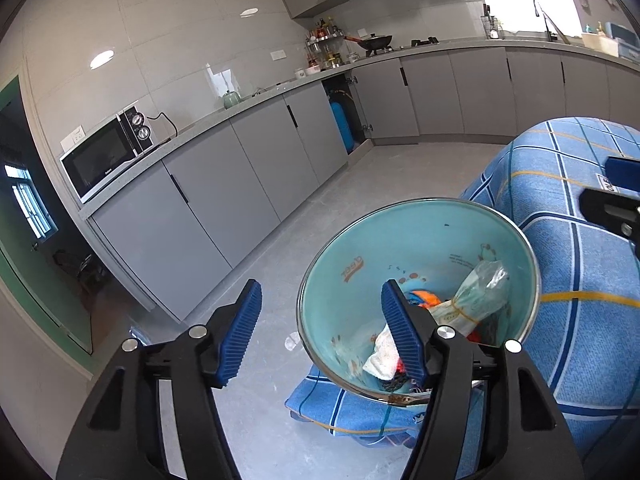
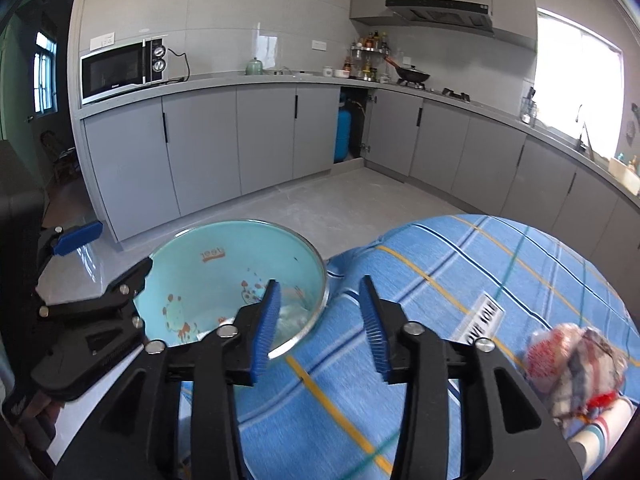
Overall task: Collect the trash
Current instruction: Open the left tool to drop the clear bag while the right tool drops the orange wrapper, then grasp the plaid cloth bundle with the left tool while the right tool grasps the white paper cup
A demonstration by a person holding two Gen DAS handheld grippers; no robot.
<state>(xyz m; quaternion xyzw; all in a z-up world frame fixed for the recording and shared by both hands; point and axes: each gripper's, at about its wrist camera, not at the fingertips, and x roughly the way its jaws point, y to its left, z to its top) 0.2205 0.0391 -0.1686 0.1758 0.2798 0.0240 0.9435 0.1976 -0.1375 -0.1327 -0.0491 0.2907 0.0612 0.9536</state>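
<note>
R gripper (image 2: 320,322) jaws apart, empty, over the blue cloth (image 2: 460,280); L gripper (image 1: 320,332) also apart, astride the basin (image 1: 400,236) rim. Several wrappers (image 1: 476,296) already inside (good). One crumpled wad (image 2: 572,364) left on cloth, I'd say.

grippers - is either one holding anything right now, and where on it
Nothing is held: the left gripper straddles the bowl rim without pinching it; the right gripper is open and empty.

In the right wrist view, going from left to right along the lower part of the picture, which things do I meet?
left gripper → turquoise bowl → right gripper, jaws open and empty → white label on the blue checked cloth → crumpled wrapper.
</note>
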